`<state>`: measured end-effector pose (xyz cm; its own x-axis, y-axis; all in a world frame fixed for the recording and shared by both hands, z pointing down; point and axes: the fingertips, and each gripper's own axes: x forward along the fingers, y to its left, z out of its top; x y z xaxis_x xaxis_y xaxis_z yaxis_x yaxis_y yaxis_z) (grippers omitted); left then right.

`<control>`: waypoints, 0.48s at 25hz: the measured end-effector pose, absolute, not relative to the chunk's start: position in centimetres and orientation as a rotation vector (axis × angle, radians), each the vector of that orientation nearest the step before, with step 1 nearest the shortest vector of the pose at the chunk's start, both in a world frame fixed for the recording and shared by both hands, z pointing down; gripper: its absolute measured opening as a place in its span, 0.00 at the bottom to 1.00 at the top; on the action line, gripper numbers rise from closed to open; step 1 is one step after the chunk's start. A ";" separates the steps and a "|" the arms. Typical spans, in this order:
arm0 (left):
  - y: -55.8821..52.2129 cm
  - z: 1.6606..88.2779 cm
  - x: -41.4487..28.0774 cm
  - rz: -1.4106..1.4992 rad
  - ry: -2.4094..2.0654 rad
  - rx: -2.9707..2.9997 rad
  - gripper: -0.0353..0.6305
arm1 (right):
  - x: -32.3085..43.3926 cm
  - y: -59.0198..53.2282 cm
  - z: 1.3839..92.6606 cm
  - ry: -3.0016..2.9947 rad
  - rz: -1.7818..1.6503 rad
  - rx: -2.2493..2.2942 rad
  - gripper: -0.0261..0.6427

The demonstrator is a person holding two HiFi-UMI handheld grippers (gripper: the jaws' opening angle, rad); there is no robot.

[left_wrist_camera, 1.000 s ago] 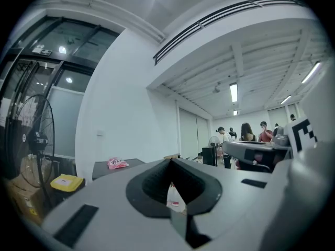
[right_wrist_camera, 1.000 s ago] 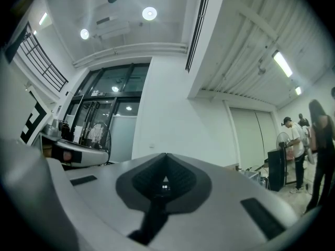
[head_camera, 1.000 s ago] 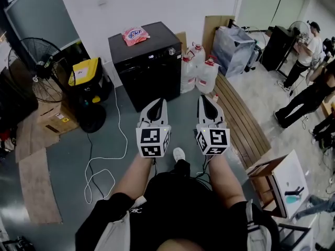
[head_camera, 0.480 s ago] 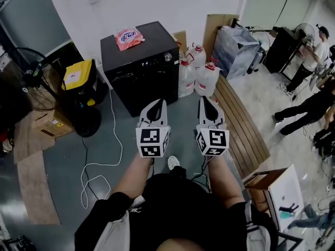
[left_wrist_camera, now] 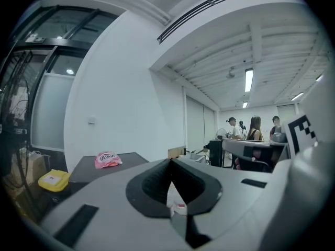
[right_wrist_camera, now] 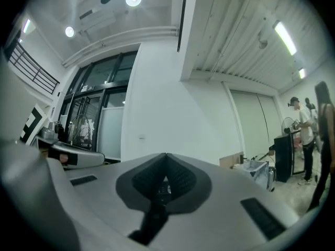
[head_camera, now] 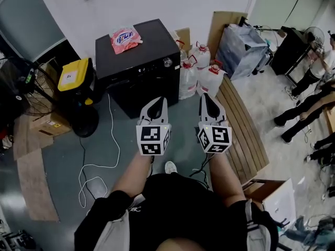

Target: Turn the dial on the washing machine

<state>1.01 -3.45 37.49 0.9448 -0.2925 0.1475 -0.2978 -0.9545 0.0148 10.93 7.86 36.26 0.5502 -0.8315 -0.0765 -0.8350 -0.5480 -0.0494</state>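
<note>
The black washing machine (head_camera: 137, 67) stands against the white wall, and its silver dial (head_camera: 167, 62) is at the right end of the front panel. A pink bag (head_camera: 124, 37) lies on its lid. My left gripper (head_camera: 156, 102) and right gripper (head_camera: 205, 97) are held side by side in front of the person's body, well short of the machine, both pointing toward it. Both are shut with nothing between the jaws. In the left gripper view the lid (left_wrist_camera: 91, 167) and the pink bag (left_wrist_camera: 107, 159) show beyond the closed tips (left_wrist_camera: 170, 161). The right gripper view shows its closed tips (right_wrist_camera: 166, 156) against the wall.
Water jugs (head_camera: 201, 72) stand right of the machine, with a slatted wooden bench (head_camera: 242, 132) beyond them. A yellow-lidded black bin (head_camera: 74, 82) and a fan (head_camera: 23, 90) are to the left. A white cable (head_camera: 97, 158) trails over the floor. People (head_camera: 309, 106) stand at far right.
The view has swung and moved forward, so the washing machine sits a little nearer and further left. Both grippers keep their place in front of the body, still shut.
</note>
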 end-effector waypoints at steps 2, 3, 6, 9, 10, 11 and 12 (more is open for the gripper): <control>-4.3 37.6 2.2 0.226 -0.475 3.061 0.07 | 12.3 6.8 36.4 1.466 0.064 -2.689 0.04; -4.7 37.6 2.7 0.228 -0.483 3.059 0.07 | 12.8 6.3 36.4 1.472 0.059 -2.685 0.04; -6.2 37.3 3.5 0.235 -0.523 3.049 0.07 | 14.2 4.8 36.2 1.497 0.048 -2.670 0.04; -7.3 37.3 3.9 0.244 -0.574 3.035 0.07 | 15.0 3.4 36.1 1.547 0.048 -2.651 0.04; -7.7 37.4 3.9 0.246 -0.593 3.028 0.07 | 15.2 2.9 36.2 1.565 0.050 -2.644 0.04; -8.1 37.5 3.9 0.250 -0.615 3.020 0.07 | 15.4 2.4 36.3 1.585 0.051 -2.636 0.04; -8.5 37.7 3.9 0.256 -0.642 3.011 0.07 | 15.6 1.9 36.5 1.609 0.048 -2.625 0.04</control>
<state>3.85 -8.50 37.72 0.8998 -0.4007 0.1725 -0.4093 -0.9123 0.0161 15.62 1.89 36.48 0.4540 -0.8890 -0.0595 -0.8910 -0.4525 -0.0373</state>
